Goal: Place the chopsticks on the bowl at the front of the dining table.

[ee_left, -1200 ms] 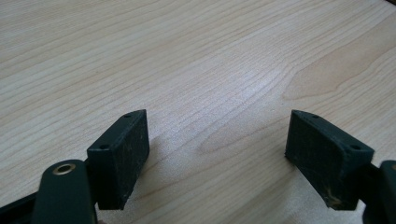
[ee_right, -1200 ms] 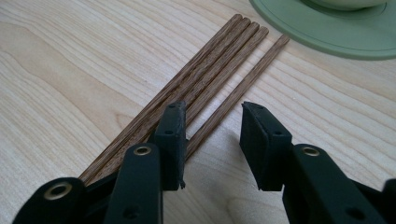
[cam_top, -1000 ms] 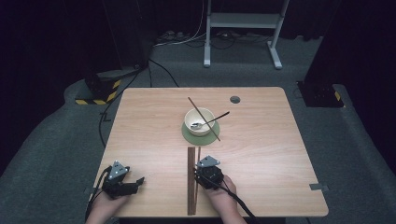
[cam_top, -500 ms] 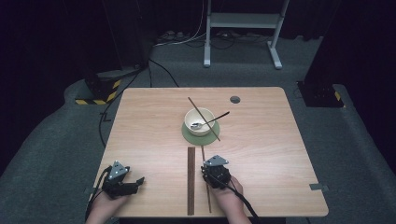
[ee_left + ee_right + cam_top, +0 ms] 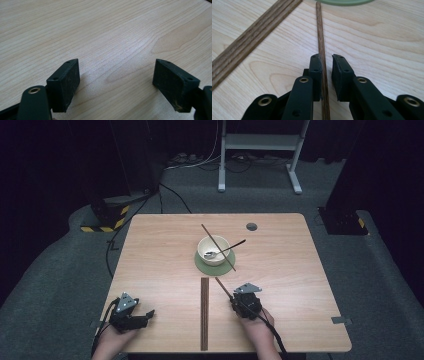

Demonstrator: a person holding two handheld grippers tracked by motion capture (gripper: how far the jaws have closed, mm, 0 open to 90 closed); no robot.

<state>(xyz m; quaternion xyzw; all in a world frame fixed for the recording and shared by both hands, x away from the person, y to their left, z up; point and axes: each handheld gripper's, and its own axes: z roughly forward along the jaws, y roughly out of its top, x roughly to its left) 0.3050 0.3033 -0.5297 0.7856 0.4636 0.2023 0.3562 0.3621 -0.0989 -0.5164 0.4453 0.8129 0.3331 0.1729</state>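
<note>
High view: the right gripper (image 5: pixel 239 296) near the desk's (image 5: pixel 300 270) front edge straddles a chopstick (image 5: pixel 223 287). Left gripper view: the left gripper (image 5: pixel 116 75) gapes, released. Right gripper view: jaws, just closing, flank the chopstick (image 5: pixel 321 50), right pad apart.

One table (image 5: pixel 150 255) carries everything. On it: one cream bowl (image 5: pixel 213 249) at centre, on one green coaster (image 5: pixel 215 266); one spoon (image 5: pixel 226 249) in the bowl; two chopsticks, one (image 5: pixel 211 240) across the bowl, one (image 5: pixel 223 289) at five o'clock; one wooden strip (image 5: pixel 204 312) at six o'clock. Two hand-held grippers: left (image 5: pixel 142 316), right (image 5: pixel 235 299).
</note>
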